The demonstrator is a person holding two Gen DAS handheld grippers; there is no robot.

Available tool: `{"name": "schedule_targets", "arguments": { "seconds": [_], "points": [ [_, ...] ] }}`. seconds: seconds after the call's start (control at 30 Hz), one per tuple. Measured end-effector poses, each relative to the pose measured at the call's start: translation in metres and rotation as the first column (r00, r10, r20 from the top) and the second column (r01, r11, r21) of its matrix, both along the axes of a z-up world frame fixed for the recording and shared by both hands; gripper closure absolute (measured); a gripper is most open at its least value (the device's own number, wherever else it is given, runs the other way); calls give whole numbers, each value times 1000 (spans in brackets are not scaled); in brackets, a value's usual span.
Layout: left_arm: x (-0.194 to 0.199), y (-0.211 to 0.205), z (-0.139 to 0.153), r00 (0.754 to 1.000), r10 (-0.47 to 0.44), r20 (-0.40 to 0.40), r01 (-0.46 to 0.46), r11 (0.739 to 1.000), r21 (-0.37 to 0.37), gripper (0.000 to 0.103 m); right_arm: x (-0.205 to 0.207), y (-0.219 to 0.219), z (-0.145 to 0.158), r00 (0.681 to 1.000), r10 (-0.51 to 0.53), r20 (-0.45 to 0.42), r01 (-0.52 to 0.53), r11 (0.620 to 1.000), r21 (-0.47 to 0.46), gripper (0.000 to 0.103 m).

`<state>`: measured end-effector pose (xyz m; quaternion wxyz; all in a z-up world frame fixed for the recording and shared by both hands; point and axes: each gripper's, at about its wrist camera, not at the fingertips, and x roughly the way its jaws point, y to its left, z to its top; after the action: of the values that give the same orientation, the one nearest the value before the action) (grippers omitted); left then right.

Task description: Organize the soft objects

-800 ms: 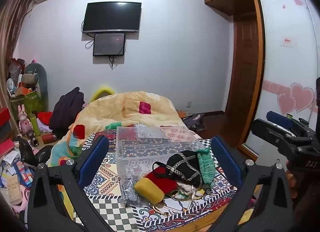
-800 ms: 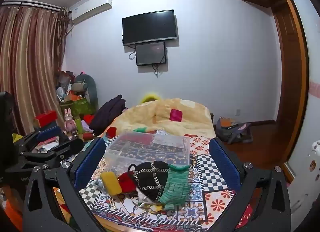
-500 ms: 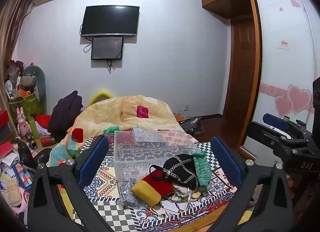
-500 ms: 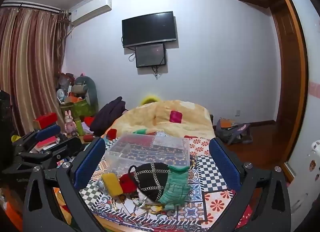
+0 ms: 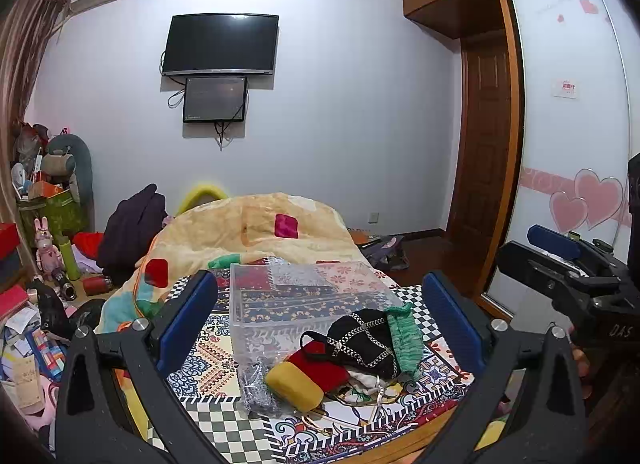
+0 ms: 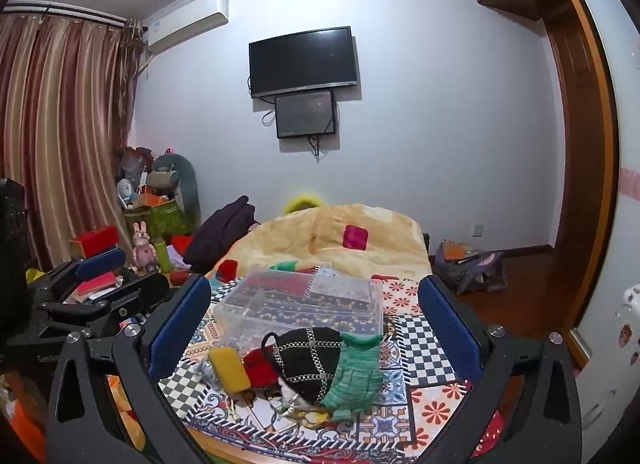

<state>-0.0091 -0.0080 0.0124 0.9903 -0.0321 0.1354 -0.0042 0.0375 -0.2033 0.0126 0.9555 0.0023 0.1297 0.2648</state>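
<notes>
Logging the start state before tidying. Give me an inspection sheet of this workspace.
Surface: patterned bedspread, partly covered by a yellow quilt.
Job's things: clear plastic bin; in front of it a yellow pouch, red pouch, black studded bag, green knit piece.
Clutter: silver chain bundle; boxes and toys at left.
Grippers: left gripper and right gripper open, holding nothing.
Cables: dangling under the small monitor.
Surroundings: TV, curtains, wardrobe.
</notes>
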Motion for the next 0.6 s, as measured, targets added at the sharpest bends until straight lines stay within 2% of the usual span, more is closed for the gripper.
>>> {"name": "schedule_targets", "arguments": {
  "seconds": [0.6],
  "points": [
    [2, 1, -4, 1000, -2, -6, 2, 1000, -8, 0, -2, -1, 0, 1000, 2, 7, -2, 1000, 4, 0]
  ]
}}
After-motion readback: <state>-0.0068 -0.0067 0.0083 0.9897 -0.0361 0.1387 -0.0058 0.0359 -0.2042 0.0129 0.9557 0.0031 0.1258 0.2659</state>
